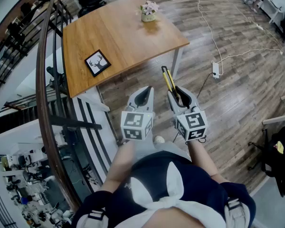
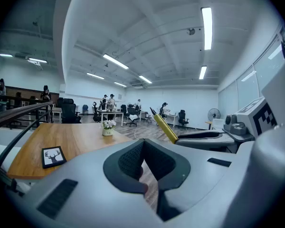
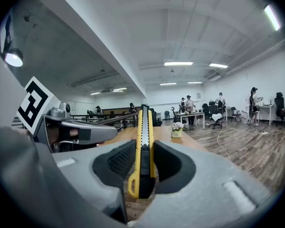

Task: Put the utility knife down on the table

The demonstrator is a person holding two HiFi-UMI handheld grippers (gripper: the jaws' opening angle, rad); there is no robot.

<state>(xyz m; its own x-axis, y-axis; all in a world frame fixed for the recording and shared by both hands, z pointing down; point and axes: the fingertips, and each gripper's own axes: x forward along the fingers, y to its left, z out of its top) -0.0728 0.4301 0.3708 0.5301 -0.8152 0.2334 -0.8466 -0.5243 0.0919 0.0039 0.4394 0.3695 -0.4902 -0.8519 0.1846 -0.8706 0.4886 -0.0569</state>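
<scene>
My right gripper (image 1: 176,95) is shut on a yellow and black utility knife (image 1: 167,81), which sticks out forward past the fingertips, over the wood floor short of the table. In the right gripper view the knife (image 3: 143,146) stands on edge, squeezed between the two dark pads. The left gripper (image 1: 142,97) hangs beside it, shut with nothing in it; its pads (image 2: 128,158) meet at the tips. From the left gripper view the knife (image 2: 164,126) shows to the right. The wooden table (image 1: 118,37) lies ahead.
On the table are a framed deer picture (image 1: 98,62) and a small flower pot (image 1: 148,11). A curved stair railing (image 1: 42,89) runs along the left. A power strip with white cable (image 1: 216,69) lies on the floor at right. People and desks (image 3: 199,110) stand far back.
</scene>
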